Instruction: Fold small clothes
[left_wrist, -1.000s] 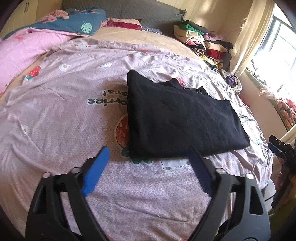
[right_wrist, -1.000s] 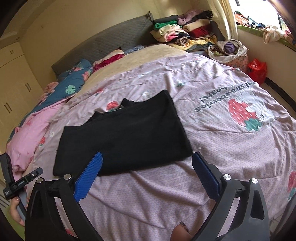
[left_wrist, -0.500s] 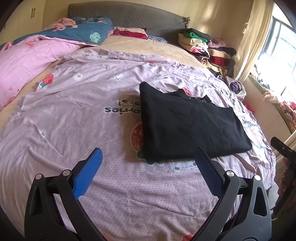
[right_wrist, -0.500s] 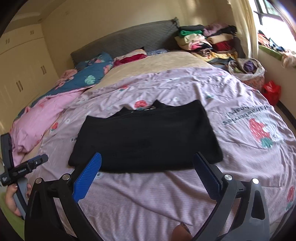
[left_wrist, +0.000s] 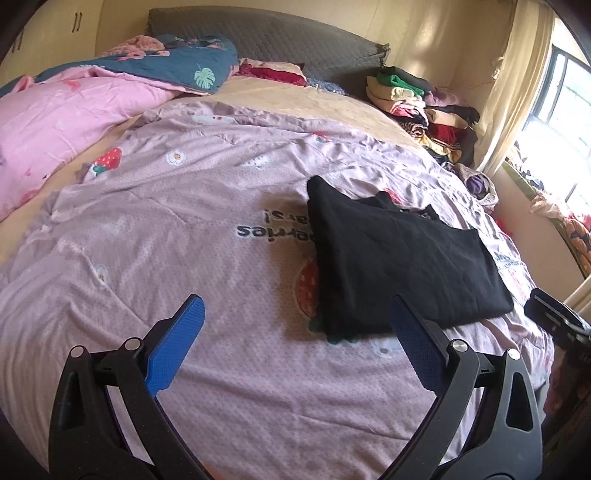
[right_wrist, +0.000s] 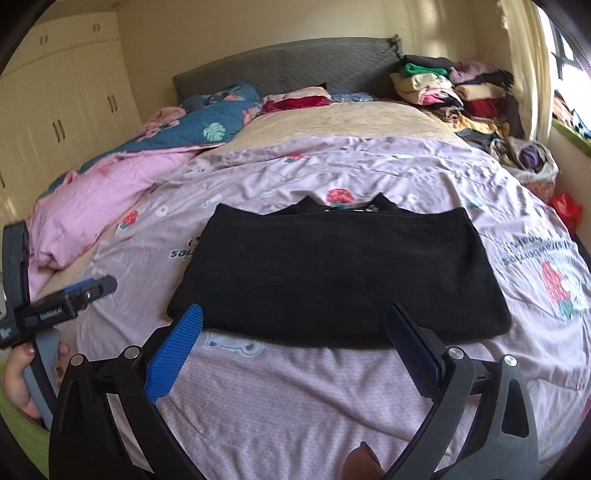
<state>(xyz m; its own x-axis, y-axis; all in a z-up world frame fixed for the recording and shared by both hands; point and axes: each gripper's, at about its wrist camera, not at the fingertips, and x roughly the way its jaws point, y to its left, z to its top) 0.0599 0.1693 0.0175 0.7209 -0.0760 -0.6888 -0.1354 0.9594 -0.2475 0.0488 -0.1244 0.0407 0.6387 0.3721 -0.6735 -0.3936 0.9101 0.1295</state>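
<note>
R wrist: black garment (right_wrist: 340, 273) folded flat, both jaws wide.

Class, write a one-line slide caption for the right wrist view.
Open right gripper hovers before a folded black garment on a lilac strawberry-print quilt.

This is a bedroom in a home. A big bed with a grey padded headboard (right_wrist: 280, 70) wears a lilac strawberry-print cover (left_wrist: 177, 229). Cream wardrobe doors (right_wrist: 62, 110) line one wall, and folded clothes (right_wrist: 454, 96) sit stacked by the window.
</note>
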